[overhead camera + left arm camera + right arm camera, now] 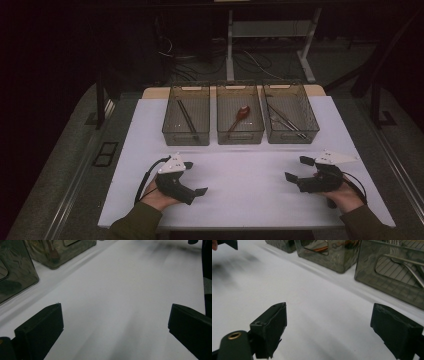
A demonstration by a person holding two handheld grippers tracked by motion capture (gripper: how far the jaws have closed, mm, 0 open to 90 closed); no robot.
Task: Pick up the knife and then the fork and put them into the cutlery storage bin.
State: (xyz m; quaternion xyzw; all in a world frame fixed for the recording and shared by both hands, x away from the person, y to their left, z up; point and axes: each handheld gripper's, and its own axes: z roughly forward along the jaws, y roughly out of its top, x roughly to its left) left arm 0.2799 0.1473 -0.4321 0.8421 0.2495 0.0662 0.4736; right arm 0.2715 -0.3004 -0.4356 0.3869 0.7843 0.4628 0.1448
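Three clear bins stand in a row at the back of the white table (pixel 240 170). The left bin (pixel 186 114) holds dark chopsticks, the middle bin (pixel 240 114) a red-brown spoon (pixel 239 118), the right bin (pixel 290 113) metal utensils. My left gripper (pixel 196 178) rests low at the front left, open, nothing between its jaws; its own view (pixel 115 322) has bare table ahead. My right gripper (pixel 298 168) sits at the front right, open and empty, pointing left; its own view (pixel 329 325) looks toward the middle bin (pixel 324 250) and right bin (pixel 392 267).
Beyond the table lie dark floor, cables and white desk legs (pixel 230 45). A dark post (pixel 101 95) stands off the table's left edge. Both forearms in olive sleeves (pixel 135 222) come in from the bottom.
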